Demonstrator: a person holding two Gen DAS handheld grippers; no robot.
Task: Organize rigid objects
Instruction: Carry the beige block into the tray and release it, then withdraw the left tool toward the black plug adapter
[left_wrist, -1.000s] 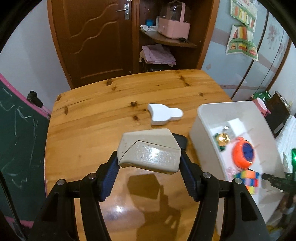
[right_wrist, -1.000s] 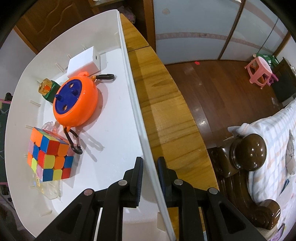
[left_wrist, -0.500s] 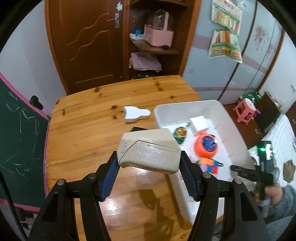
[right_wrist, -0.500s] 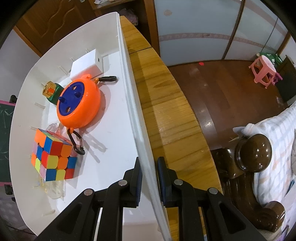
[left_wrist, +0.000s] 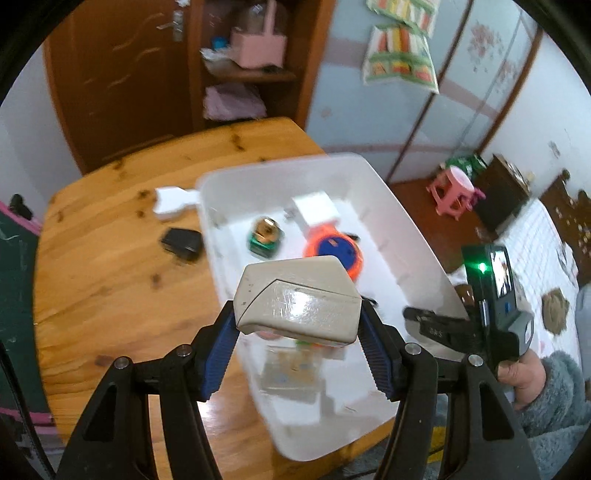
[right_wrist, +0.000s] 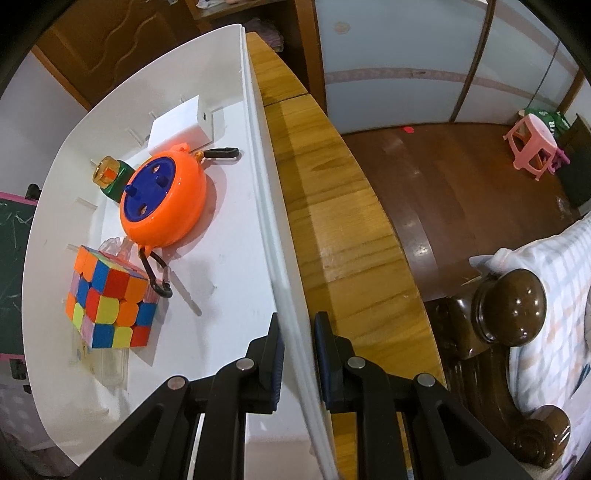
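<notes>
Beige case (left_wrist: 299, 299) above bin (left_wrist: 402, 229) | black object (left_wrist: 183, 240), probably wallet, beside

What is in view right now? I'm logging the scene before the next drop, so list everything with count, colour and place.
beige case: 1, beige, held above the bin
bin: 1, white, on the table
puzzle cube: 1, multicoloured, in the bin, near end
round reel: 1, orange with blue face, in the bin
white box: 1, white, in the bin, far end
small bottle: 1, green with gold cap, in the bin
white piece: 1, white, on the table beside the bin
black item: 1, black, on the table
table: 1, wooden
left gripper: shut on the beige case
right gripper: shut on the bin's rim
</notes>
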